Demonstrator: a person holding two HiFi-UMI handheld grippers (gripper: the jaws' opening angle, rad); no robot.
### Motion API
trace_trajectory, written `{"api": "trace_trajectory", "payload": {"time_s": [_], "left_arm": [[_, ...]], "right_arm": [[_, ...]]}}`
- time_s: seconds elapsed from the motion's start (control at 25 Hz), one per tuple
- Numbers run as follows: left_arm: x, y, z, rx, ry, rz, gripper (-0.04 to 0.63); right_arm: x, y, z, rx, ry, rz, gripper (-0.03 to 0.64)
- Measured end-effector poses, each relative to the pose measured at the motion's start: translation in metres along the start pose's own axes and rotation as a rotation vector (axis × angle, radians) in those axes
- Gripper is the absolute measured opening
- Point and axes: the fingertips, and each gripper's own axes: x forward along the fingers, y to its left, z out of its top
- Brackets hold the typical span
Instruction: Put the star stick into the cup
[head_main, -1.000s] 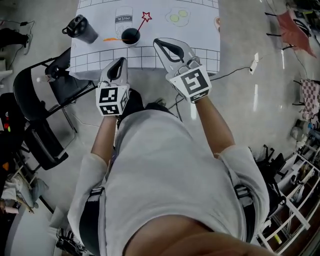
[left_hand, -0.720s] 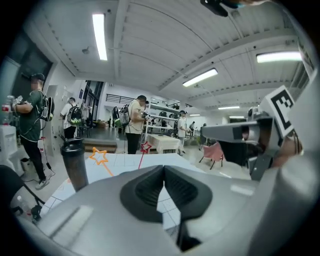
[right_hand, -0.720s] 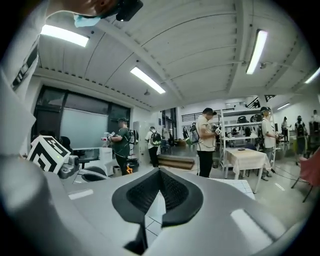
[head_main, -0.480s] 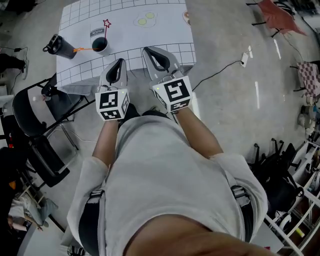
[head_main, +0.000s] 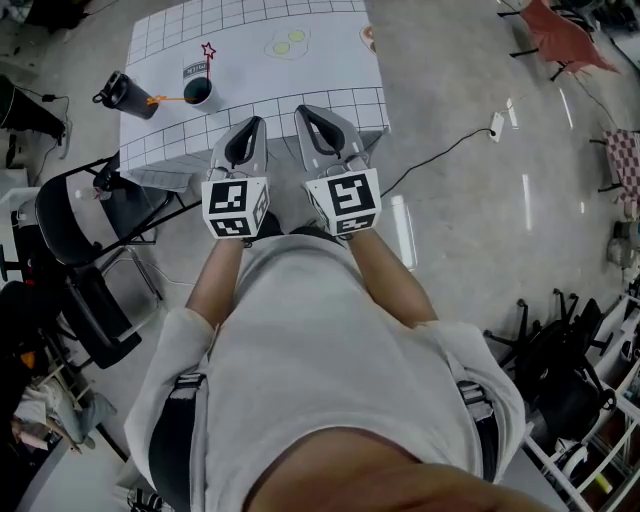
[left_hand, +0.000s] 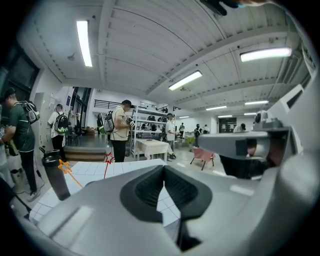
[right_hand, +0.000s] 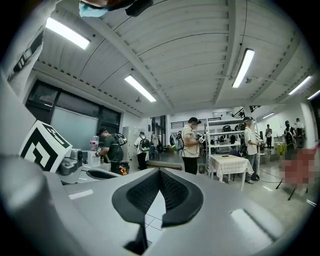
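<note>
Both pairs of jaws are pressed together with nothing between them. The left gripper (left_hand: 164, 167) and the right gripper (right_hand: 160, 171) are smooth grey moulded shells whose black ribbed pads meet in a seam. Both hover over the near edge of the counter (head_main: 320, 60), well short of the cup (head_main: 200, 92).

The task looks done. The red star stick (head_main: 208, 60) is a thin rod with an outlined star head, and it stands with its foot in the small, round, dark cup. An orange star stick (head_main: 165, 99) leans out of the cup's left side, though I cannot tell how deep it sits. Nothing seems left but to back away.

The counter wears a white cloth ruled in squares with flat printed pictures. A dark lidded tumbler (head_main: 125, 95) stands just left of the cup.
</note>
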Motion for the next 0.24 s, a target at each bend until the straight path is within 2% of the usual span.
{"api": "trace_trajectory", "payload": {"time_s": [0.24], "left_arm": [[-0.0008,-0.0063,-0.0015,0.022,0.028,-0.016,0.003]], "right_arm": [[0.0005,0.0027,-0.005,0.041,0.01,-0.008,-0.002]]}}
